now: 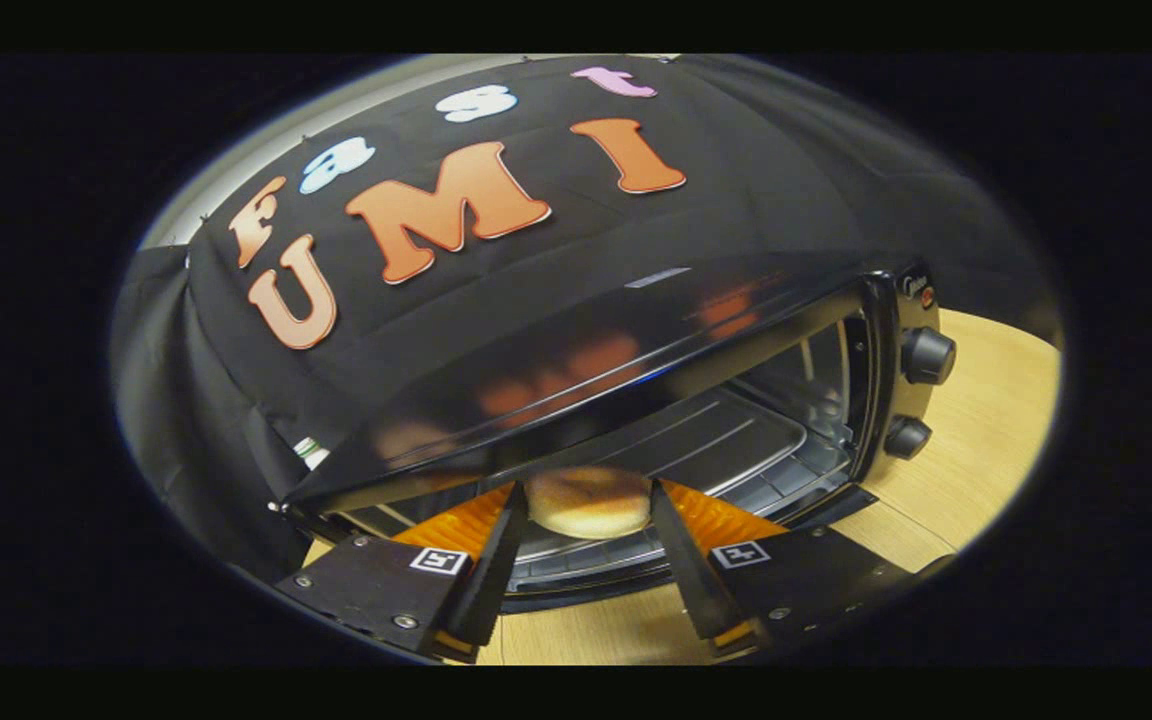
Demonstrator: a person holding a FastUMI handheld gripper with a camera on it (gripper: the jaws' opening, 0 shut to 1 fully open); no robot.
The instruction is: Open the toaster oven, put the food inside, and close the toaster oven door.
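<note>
At the mouth of the toaster oven [636, 400], the claw [586, 520] is clenched on the bun [588, 500], a round, pale piece of bread with a browned top, and both fingers press its sides. The oven stands on the wooden counter [986, 450] with its door [576, 580] dropped open toward the claw, so the opening step looks done. Inside the oven a metal tray [726, 440] lies bare, just beyond the bun. Two knobs [926, 355] sit on the oven's panel, to the side of the cavity.

The step in hand, as I judge it, is putting the food inside: the bun hangs over the front lip of the oven, not yet over the tray proper. Whether it touches anything beneath I cannot tell.

The next move calls for carrying the bun deeper and low enough to clear the oven's roof, which hangs close above it, then loosening the fingers so it settles flat on the tray. After that the claw must back out past the door before lifting it shut.
</note>
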